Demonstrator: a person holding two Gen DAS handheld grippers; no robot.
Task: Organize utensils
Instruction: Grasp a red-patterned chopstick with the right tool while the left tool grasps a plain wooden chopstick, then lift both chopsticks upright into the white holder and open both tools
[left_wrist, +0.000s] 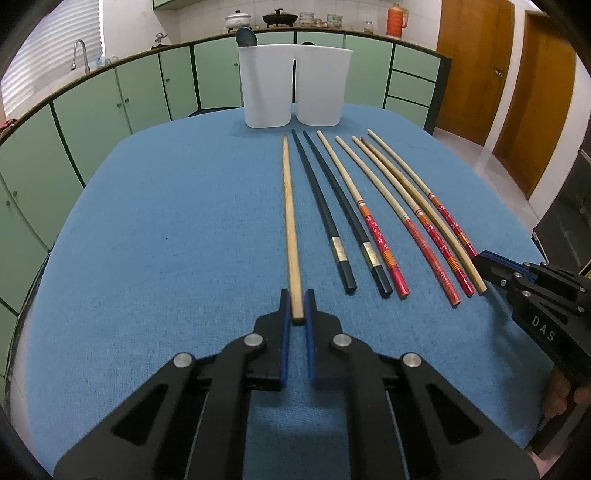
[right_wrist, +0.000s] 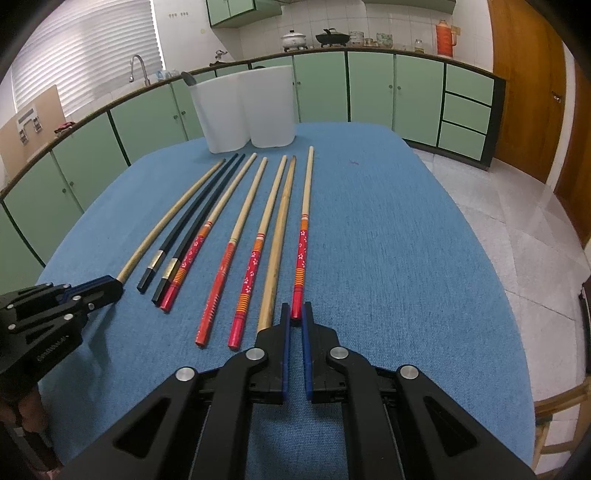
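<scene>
Left tongs (left_wrist: 297, 306) clenched on the near end of the plain wooden chopstick (left_wrist: 289, 218); right tongs (right_wrist: 296, 314) clenched on the end of the rightmost red-handled chopstick (right_wrist: 303, 236). Both sticks lie flat on the blue desk (left_wrist: 166, 229), gripped at the handle so the tips can likely drop into the white holder (left_wrist: 293, 85) at the far edge. Other chopsticks lie between them in a row; open cloth to either side for lifting clear
</scene>
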